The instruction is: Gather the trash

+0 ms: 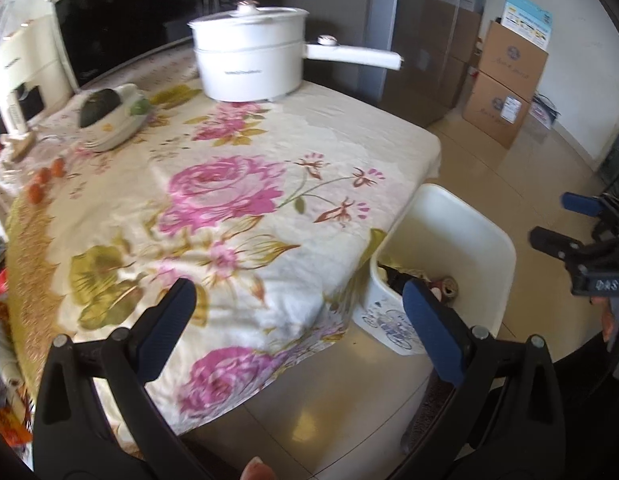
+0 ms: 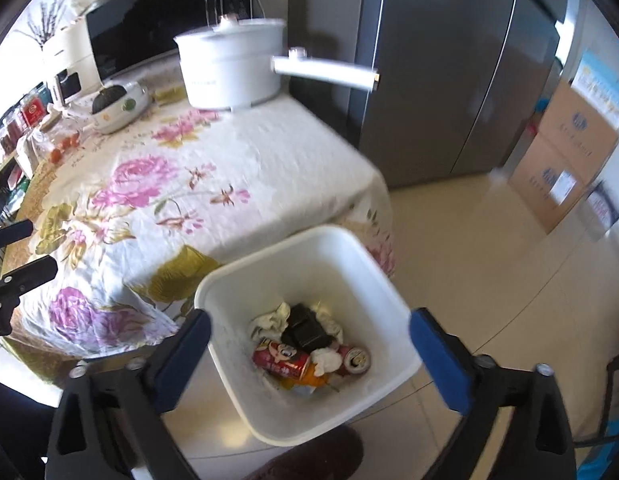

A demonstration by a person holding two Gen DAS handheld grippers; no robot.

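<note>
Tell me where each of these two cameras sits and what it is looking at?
Left wrist: rides the left gripper, looks down across the floral tablecloth to the white pot; a fingertip shows at the bottom edge, the right gripper at right.
Right wrist: rides the right gripper, open, looks down into the white bin holding cans and crumpled paper.
Shared: tablecloth, pot, bin, cardboard boxes.

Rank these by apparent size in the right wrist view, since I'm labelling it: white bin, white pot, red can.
1. White bin, though nearness inflates it.
2. White pot.
3. Red can, inside the bin.
</note>
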